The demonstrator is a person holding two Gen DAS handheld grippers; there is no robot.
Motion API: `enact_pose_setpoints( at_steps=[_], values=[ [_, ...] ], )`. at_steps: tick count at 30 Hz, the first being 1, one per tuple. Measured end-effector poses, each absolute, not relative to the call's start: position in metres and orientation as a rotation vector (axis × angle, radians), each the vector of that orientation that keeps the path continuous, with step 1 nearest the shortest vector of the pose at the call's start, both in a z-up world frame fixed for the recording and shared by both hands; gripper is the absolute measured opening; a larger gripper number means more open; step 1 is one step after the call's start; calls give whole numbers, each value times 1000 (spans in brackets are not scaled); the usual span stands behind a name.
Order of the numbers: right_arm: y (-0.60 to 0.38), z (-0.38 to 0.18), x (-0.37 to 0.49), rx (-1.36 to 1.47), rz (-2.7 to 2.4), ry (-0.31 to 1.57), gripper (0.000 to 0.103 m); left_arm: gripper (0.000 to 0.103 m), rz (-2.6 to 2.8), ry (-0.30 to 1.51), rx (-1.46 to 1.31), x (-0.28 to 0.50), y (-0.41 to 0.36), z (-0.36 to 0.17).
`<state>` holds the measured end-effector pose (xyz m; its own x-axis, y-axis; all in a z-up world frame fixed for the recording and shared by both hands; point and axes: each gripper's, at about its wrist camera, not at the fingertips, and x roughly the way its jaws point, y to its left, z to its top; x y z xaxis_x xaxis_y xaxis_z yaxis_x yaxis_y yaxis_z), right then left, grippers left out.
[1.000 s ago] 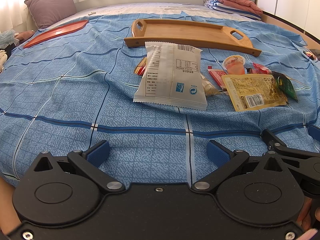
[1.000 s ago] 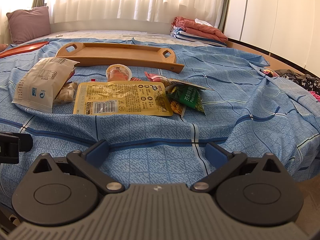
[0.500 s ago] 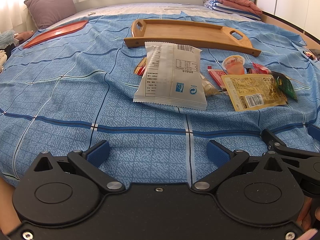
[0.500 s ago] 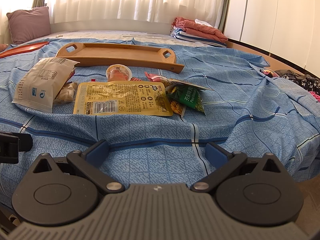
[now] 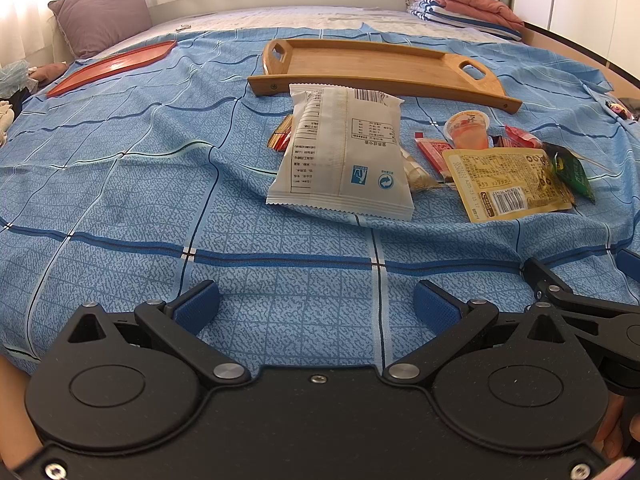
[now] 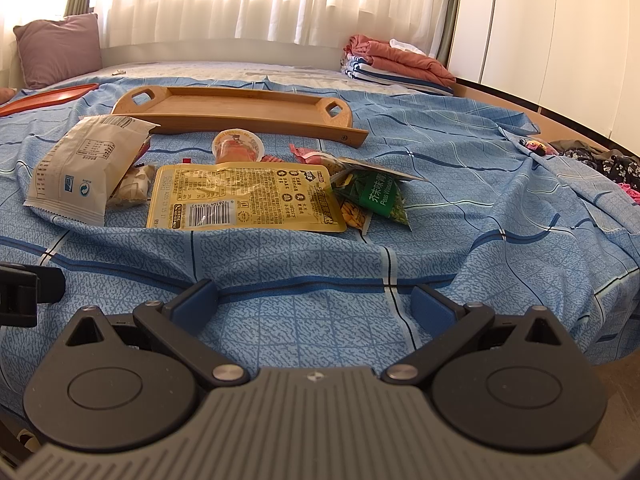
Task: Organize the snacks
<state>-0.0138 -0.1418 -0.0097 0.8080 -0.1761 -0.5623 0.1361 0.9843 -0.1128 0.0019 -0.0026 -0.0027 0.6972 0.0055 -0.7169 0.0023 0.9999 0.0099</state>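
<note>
A pile of snacks lies on the blue bedspread. A white packet (image 5: pixel 344 152) (image 6: pixel 80 168) is on its left, a yellow packet (image 5: pixel 506 182) (image 6: pixel 244 196) in the middle, a green pea packet (image 6: pixel 378 194) (image 5: pixel 570 170) on the right. A jelly cup (image 5: pixel 468 130) (image 6: pixel 237 148) and red sachets (image 5: pixel 434 152) lie behind. Beyond them sits an empty wooden tray (image 5: pixel 380 66) (image 6: pixel 236 110). My left gripper (image 5: pixel 316 306) and right gripper (image 6: pixel 314 306) both stand open over the near bedspread, short of the snacks, holding nothing.
A red tray (image 5: pixel 108 66) (image 6: pixel 44 98) lies at the far left by a purple pillow (image 5: pixel 100 16). Folded bedding (image 6: pixel 396 64) is stacked at the far right. The bed edge drops off to the right, with clothes (image 6: pixel 600 160) beyond.
</note>
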Motion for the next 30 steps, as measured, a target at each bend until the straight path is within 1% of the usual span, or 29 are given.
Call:
enact_pose_setpoints(
  at_steps=[19, 30],
  values=[
    [-140, -11, -15, -70, -164, 601, 103, 103, 2, 796, 7, 0, -3, -1],
    [-140, -15, -20, -71, -175, 567, 103, 103, -12, 736, -4, -2, 7, -2]
  ],
)
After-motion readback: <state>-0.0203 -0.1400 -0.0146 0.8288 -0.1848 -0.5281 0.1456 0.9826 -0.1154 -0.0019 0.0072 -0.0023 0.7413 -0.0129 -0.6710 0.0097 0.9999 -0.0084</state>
